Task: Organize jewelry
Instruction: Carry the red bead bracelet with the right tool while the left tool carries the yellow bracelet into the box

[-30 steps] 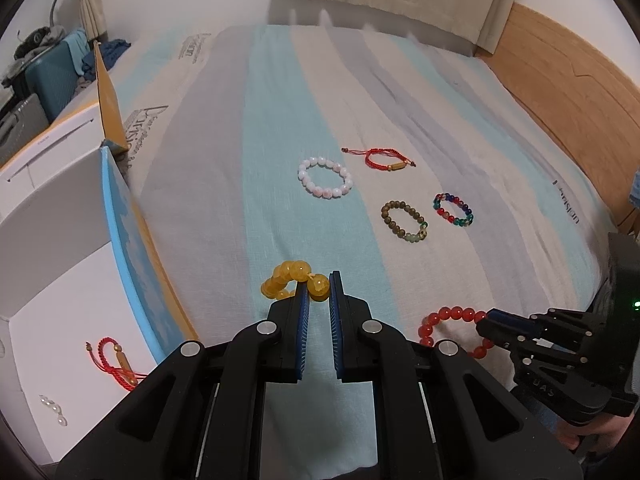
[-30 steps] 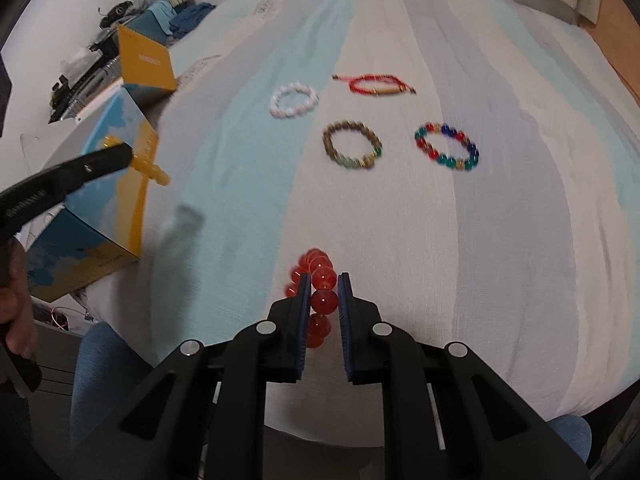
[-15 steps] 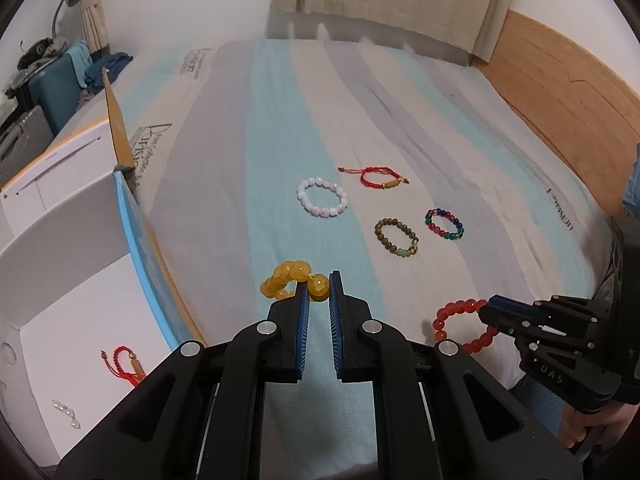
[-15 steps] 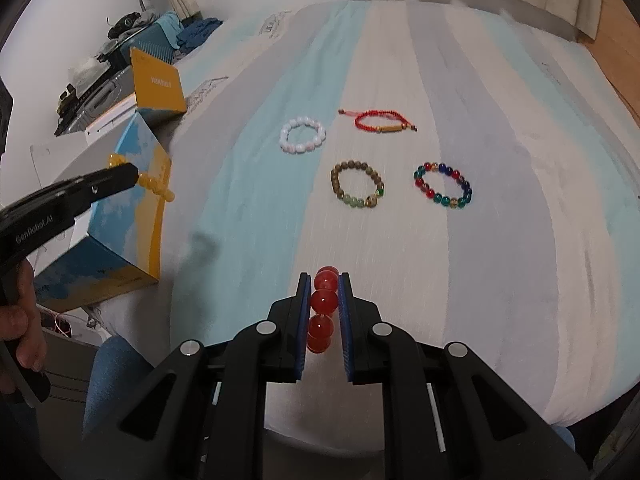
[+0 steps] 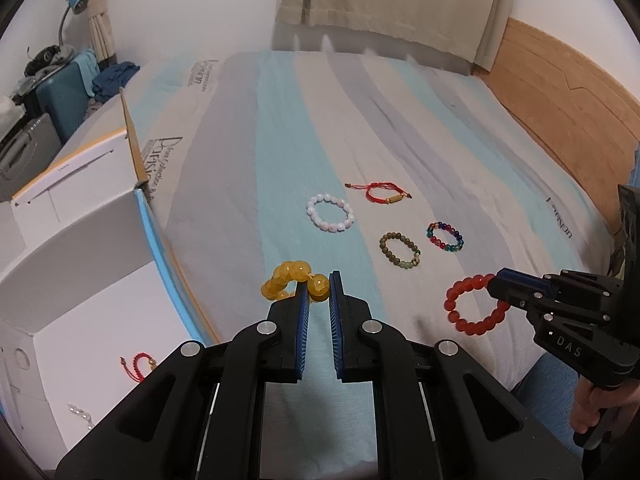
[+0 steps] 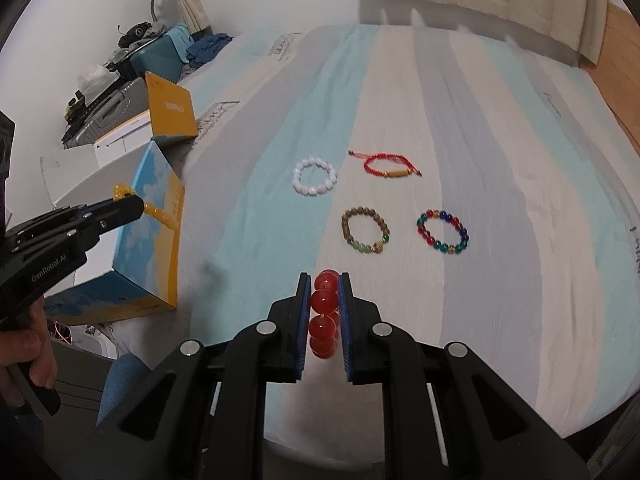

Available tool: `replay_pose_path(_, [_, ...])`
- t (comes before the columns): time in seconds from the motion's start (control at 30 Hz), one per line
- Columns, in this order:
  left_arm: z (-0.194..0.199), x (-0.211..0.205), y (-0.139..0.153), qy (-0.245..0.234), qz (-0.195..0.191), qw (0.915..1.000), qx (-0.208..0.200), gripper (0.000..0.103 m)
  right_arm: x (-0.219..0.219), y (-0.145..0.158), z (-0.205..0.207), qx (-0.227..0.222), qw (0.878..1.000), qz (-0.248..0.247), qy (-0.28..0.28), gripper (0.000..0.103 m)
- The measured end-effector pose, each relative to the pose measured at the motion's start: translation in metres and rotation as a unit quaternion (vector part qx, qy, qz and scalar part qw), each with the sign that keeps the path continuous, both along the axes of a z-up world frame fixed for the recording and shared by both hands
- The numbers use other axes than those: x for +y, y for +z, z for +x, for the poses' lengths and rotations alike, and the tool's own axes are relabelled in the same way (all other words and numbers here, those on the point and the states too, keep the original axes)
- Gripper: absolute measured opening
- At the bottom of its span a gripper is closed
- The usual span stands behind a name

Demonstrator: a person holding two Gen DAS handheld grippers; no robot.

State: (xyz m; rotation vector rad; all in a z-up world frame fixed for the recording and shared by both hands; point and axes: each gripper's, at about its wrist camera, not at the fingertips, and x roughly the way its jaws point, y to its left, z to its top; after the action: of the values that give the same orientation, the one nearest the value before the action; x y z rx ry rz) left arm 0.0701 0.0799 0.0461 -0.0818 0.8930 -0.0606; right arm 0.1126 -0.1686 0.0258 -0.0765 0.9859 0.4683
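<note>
Both sets of jaws are squeezed tight on beads. Low in the middle of its own frame, the left gripper (image 5: 318, 300) pinches one bead of the yellow bracelet (image 5: 289, 286), the rest hanging off to the left. At the same spot in the right wrist view, the right gripper (image 6: 324, 308) holds the red bracelet (image 6: 325, 316) with its beads lined up between the pads. I think they are held up off the bed (image 5: 248, 160) to go into the white box (image 5: 92, 312) at lower left. Four bracelets wait on the bed.

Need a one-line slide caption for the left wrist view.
Left gripper holds a yellow bead bracelet; right gripper holds a red one.
</note>
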Motion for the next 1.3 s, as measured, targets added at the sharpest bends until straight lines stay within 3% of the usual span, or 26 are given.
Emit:
replay_pose_path(0.6, [-0.018, 0.032, 0.037, 0.025, 0.015, 0.9993, -0.025, 0.009, 0.039, 0.048, 0.004, -0.037, 0.999, 0.011, 0.025, 0.013])
replay_pose_path(1.3, [-0.064, 0.105, 0.059, 0.090, 0.015, 0.9952, -0.034, 0.009, 0.128, 0.099, -0.010, -0.076, 0.992, 0.013, 0.096, 0.013])
